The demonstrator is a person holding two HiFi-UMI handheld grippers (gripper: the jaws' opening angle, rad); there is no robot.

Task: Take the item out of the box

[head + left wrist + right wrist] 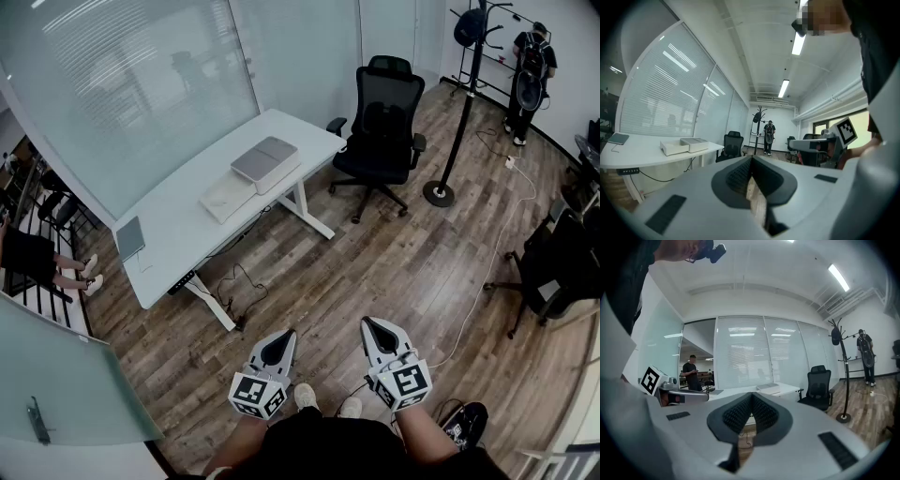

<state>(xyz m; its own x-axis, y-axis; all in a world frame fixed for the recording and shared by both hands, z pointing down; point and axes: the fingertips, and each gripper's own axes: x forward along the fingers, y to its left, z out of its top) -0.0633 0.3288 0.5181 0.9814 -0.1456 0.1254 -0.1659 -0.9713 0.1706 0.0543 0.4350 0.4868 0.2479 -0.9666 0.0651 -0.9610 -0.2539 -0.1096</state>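
**A:** Tool state, both sides?

**B:** Left tool (280, 339): jaws together at the tips, nothing between them. In the left gripper view only a sliver of floor shows through the slit behind the pads. Right tool (374, 325): jaws closed the same way, nothing held. Both are held out level over the wooden floor (394, 262), well apart from the counter (178, 234).

**A:** Where is the box?

**B:** The box (265, 160) is on the counter, toward its far end. Its grey-topped part overlaps a flat white part (225, 197). I cannot tell whether those are lid and base or two separate pieces. No view looks inside, so the item cannot be made out.

**A:** Anything else hard to read?

**B:** There is a thin grey slab (130, 238) near the counter's other end, too small to identify. A black office chair (380, 122) stands just beside the far end of the counter, with a coat stand (463, 103) beyond it. A person (531, 66) stands by the far wall, too small for any detail. The holder's forearms are cut off at the bottom edge of the head view.
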